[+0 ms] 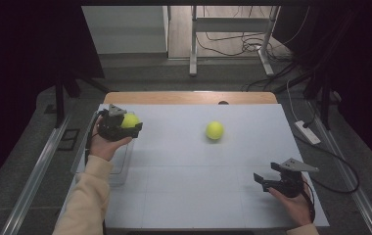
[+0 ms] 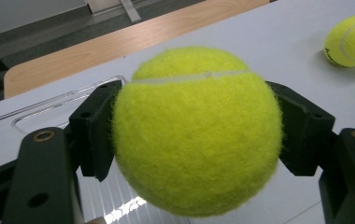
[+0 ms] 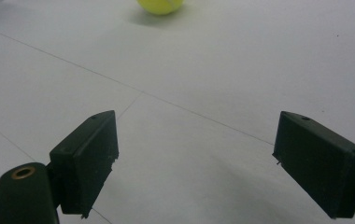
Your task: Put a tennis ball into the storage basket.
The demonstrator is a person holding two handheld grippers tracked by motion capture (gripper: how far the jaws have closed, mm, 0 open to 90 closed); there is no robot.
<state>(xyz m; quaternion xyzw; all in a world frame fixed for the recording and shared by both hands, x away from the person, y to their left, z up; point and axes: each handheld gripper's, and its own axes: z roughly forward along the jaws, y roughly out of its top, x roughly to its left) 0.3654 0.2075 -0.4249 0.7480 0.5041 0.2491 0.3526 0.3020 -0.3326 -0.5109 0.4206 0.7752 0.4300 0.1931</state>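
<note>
Tennis ball [image 2: 196, 133] clamped between left tool [image 1: 127, 125] jaws above clear tray [image 1: 120, 169].

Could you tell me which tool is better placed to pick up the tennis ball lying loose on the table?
The right tool. Its jaws stand open and empty, facing the loose tennis ball across bare table. The left tool is already shut on another tennis ball, held beside the clear container.

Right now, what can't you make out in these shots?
- Clear bin, high view: the left forearm covers part of it, and its contents are unreadable.
- Held tennis ball, left gripper view: hides the table behind it and the finger pads.
- Second tennis ball, right gripper view: cut off by the top edge.
</note>
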